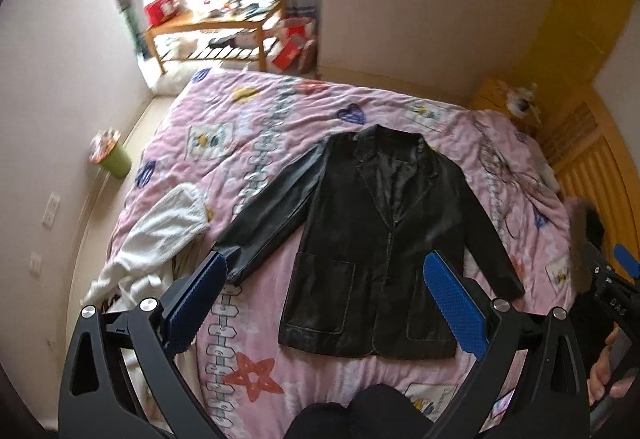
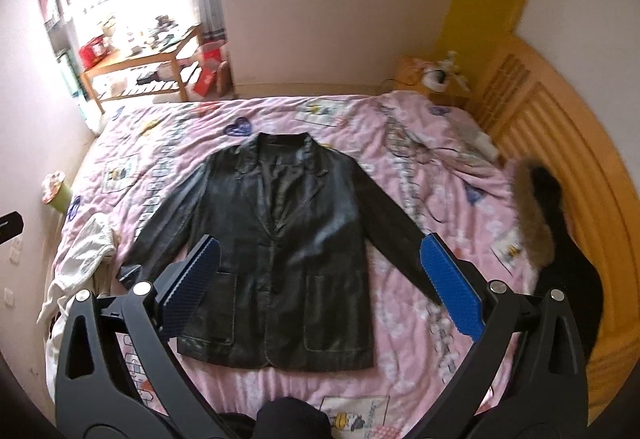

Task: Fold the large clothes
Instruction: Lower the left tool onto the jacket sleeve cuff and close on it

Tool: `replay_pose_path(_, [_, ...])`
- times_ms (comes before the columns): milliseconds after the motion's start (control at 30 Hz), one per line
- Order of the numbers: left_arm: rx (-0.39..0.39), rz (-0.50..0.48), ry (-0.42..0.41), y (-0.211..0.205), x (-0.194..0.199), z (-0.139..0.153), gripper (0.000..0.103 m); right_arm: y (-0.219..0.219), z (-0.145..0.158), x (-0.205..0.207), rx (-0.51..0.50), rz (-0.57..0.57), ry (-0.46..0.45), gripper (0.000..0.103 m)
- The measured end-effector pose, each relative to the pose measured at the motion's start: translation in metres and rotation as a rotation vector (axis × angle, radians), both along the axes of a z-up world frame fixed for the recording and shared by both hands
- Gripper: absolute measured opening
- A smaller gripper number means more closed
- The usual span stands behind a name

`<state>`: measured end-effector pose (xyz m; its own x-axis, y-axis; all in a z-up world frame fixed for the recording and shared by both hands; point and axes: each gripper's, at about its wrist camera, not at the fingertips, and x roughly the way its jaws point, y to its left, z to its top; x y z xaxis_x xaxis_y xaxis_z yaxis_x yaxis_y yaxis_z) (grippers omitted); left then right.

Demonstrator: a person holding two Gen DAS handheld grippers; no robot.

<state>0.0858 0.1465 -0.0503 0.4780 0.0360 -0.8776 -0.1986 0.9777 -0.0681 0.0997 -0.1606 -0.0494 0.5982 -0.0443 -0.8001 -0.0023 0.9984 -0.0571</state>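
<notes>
A black leather jacket [image 1: 372, 239] lies flat, front up, in the middle of the bed [image 1: 280, 127]. Its hide is smooth with a dull sheen, pale stitching tracing the notched lapels and two square patch pockets. Both sleeves angle outward and down from the shoulders; the hem points toward the bed's near edge and the collar toward the far edge.

The left gripper [image 1: 324, 295] and right gripper [image 2: 320, 279] both hover above the jacket's lower half, each with jaws spread wide and grasping nothing. Their pads [image 2: 450, 287] are blue, flat and finely dimpled, set on black angular frames.

The quilt [image 2: 420, 319] is soft, pink and puckered, printed with hearts, stars and small picture squares. Bare quilt rings the jacket on every side, widest toward the far edge. A white fleecy garment [image 1: 160, 235] is heaped at the left edge, close to the sleeve cuff there. A dark coat with a tan fur trim [image 2: 536, 215] lies at the right edge by the slatted wooden headboard [image 2: 560, 143].

Beyond the far left corner, a cluttered wooden table [image 1: 224, 23] stands under a bright window. A green bin [image 1: 116, 159] sits against the pale wall.
</notes>
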Motion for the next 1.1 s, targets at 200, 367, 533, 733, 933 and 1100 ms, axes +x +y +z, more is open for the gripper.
replay_pose_path(200, [-0.032, 0.192, 0.064, 0.024, 0.022, -0.032, 0.096, 0.005, -0.028, 0.057, -0.006, 0.160, 0.053, 0.098])
replay_pose_path(367, [-0.035, 0.304, 0.107, 0.051, 0.035, -0.063, 0.096, 0.011, -0.048, 0.088, -0.006, 0.217, 0.089, 0.098])
replay_pose_path(533, [-0.224, 0.302, 0.133, 0.108, 0.050, -0.114, 0.096, 0.033, -0.061, 0.101, 0.004, 0.244, 0.083, 0.098])
replay_pose_path(733, [-0.270, 0.447, 0.223, 0.200, 0.052, -0.195, 0.096, 0.074, -0.089, 0.127, 0.042, 0.234, 0.116, 0.098])
replay_pose_path(933, [-0.372, 0.487, 0.378, 0.265, 0.070, -0.332, 0.096, 0.136, -0.156, 0.160, -0.046, 0.145, 0.074, 0.098])
replay_pose_path(1100, [-0.417, 0.431, 0.481, 0.284, 0.092, -0.437, 0.095, 0.184, -0.229, 0.189, 0.062, 0.089, 0.161, 0.098])
